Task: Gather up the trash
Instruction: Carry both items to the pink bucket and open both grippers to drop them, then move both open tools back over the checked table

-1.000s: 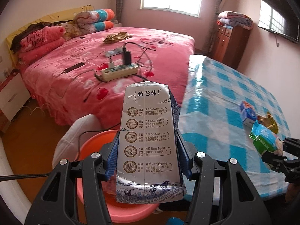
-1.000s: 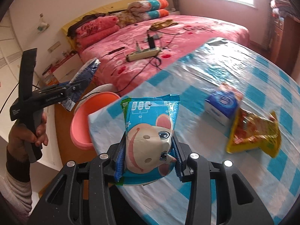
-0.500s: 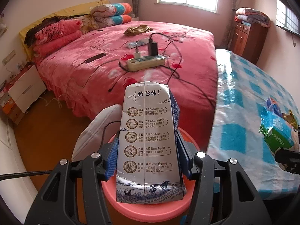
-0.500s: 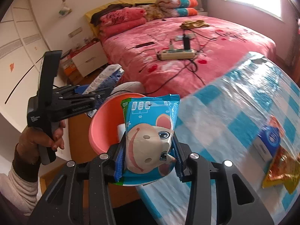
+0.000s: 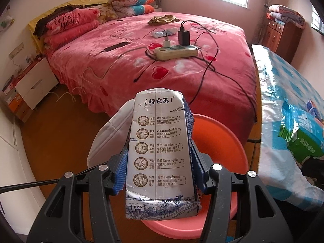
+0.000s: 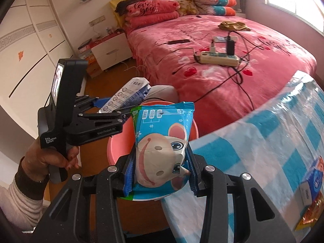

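The left tongs (image 5: 160,174) are seen closed partway on a flattened milk carton (image 5: 160,151), which is pinched at both side edges by the blue pads and held upright above the pink basin (image 5: 220,141). The right tongs (image 6: 160,174) are likewise closed partway on a blue snack packet (image 6: 162,147) printed with a cartoon mouse; the packet is gripped at its sides and is held over the near rim of the pink basin (image 6: 113,141), at the corner of the counter (image 6: 253,151). In the right wrist view the left tongs (image 6: 113,113) are shown to the left of the basin, carried by a hand (image 6: 50,158) in a light sleeve with a dark cuff, the carton (image 6: 127,95) angled over the basin's far-left rim. The basin is set on the wooden floor, just beside the counter, which is covered with a blue and white checked cloth. A white rounded object (image 5: 109,137) is pressed against the basin's far side. On the counter, to the right of the basin, a blue carton (image 6: 311,184) and an orange-yellow wrapper (image 6: 311,212) are left lying together. Beyond the basin a bed (image 5: 162,60) with a pink cover is seen, with a power strip (image 5: 176,51) and trailing cables on it. Folded bedding (image 5: 70,26) is stacked at the head of the bed.
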Action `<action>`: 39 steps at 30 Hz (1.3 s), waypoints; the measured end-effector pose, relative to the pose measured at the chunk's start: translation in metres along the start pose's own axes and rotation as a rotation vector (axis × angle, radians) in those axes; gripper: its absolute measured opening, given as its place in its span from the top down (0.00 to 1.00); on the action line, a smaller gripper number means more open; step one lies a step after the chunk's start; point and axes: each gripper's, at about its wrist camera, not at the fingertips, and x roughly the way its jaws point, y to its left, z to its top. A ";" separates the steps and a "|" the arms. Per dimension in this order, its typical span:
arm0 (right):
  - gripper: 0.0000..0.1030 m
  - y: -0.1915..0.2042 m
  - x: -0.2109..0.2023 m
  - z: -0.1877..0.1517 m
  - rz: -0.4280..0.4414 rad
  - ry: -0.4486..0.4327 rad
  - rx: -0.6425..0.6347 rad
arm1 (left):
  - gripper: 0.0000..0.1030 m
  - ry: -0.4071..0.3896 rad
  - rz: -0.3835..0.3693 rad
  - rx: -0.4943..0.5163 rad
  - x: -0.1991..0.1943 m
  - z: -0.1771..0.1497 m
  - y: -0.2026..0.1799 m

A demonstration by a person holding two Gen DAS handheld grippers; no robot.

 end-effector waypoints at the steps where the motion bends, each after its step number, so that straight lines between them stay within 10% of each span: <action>1: 0.58 0.002 0.003 0.001 0.003 0.004 -0.005 | 0.46 0.004 0.001 -0.002 0.002 -0.001 0.001; 20: 0.57 0.023 0.058 0.004 0.018 0.094 -0.087 | 0.46 0.076 0.011 -0.014 0.034 -0.014 0.006; 29: 0.20 0.005 0.054 0.004 0.066 0.068 0.031 | 0.20 0.112 0.079 -0.059 0.046 -0.020 0.014; 39: 0.14 -0.023 0.010 -0.013 -0.009 -0.050 0.121 | 0.16 0.095 0.095 -0.055 0.037 -0.018 0.008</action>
